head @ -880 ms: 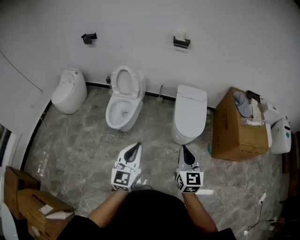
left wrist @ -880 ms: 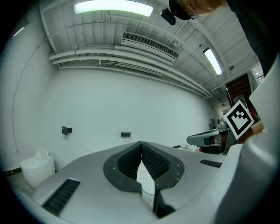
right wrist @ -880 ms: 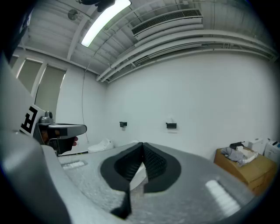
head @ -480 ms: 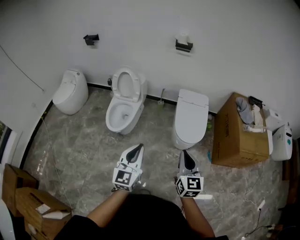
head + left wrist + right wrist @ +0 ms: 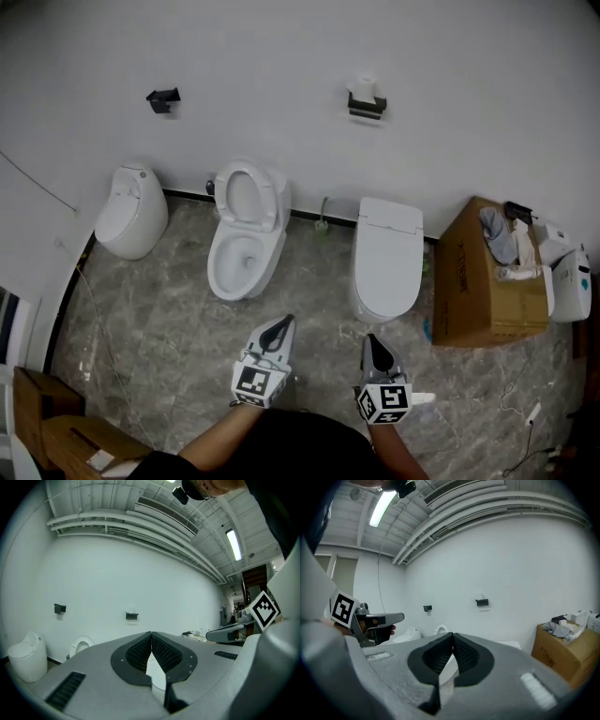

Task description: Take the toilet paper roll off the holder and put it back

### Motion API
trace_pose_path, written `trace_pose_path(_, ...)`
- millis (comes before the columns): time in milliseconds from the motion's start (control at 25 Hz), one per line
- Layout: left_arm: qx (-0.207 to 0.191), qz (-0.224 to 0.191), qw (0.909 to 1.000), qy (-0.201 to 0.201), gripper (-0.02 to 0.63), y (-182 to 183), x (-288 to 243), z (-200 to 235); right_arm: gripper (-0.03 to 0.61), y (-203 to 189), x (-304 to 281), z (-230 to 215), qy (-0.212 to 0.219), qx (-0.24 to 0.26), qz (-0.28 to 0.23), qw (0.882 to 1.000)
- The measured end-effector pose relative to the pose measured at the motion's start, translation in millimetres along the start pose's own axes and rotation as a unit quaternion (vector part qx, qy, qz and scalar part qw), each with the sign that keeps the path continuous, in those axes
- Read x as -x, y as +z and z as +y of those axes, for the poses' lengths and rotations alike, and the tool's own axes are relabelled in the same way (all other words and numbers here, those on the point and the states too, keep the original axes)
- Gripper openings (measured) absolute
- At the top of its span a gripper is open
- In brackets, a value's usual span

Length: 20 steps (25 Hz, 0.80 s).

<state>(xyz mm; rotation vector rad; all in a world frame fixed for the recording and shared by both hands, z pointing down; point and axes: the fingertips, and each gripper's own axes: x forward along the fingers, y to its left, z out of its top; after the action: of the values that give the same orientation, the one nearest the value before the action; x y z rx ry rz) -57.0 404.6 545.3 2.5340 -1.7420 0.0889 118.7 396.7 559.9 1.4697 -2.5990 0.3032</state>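
Note:
A white toilet paper roll (image 5: 364, 87) sits on a black holder (image 5: 367, 105) high on the white wall, above the closed toilet (image 5: 388, 258). The same holder (image 5: 131, 616) shows small and far off in the left gripper view, and the holder (image 5: 482, 602) in the right gripper view too. My left gripper (image 5: 283, 323) and right gripper (image 5: 371, 340) are held low near my body, well short of the wall. Both have their jaws together with nothing between them. A second black holder (image 5: 162, 97) hangs further left without a roll.
An open-seat toilet (image 5: 241, 228) and a rounded white fixture (image 5: 129, 209) stand along the wall. A cardboard box (image 5: 484, 276) with cloths and white devices stands at the right. Brown boxes (image 5: 56, 441) sit at the lower left. Cables lie on the grey marble floor (image 5: 159, 328).
The view has shifted: the wall, toilets and holder sit lower in the head view, and both grippers have dropped lower in the picture. Jaws stay together.

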Motion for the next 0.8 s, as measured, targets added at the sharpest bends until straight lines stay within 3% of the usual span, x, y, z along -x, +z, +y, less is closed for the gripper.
trace_pose_path(160,0.013,0.006,0.9999,-0.003,0.017,4,-46,66,-0.002,29,-64,8,0.01,-0.008,-0.001,1.0)
trace_pose_path(440,0.033,0.008,0.9994,-0.012,0.017,13,-113,165,-0.002,94,-190,34,0.008,0.036,-0.028,0.999)
trace_pose_path(640,0.042,-0.002,0.9988,-0.024,0.017,29,-154,216,-0.002,113,-256,34,-0.027,0.074,-0.029,0.996)
trace_pose_path(800,0.024,-0.014,0.9985,-0.046,0.017,44,-175,243,-0.002,115,-282,34,-0.049,0.061,-0.024,0.997)
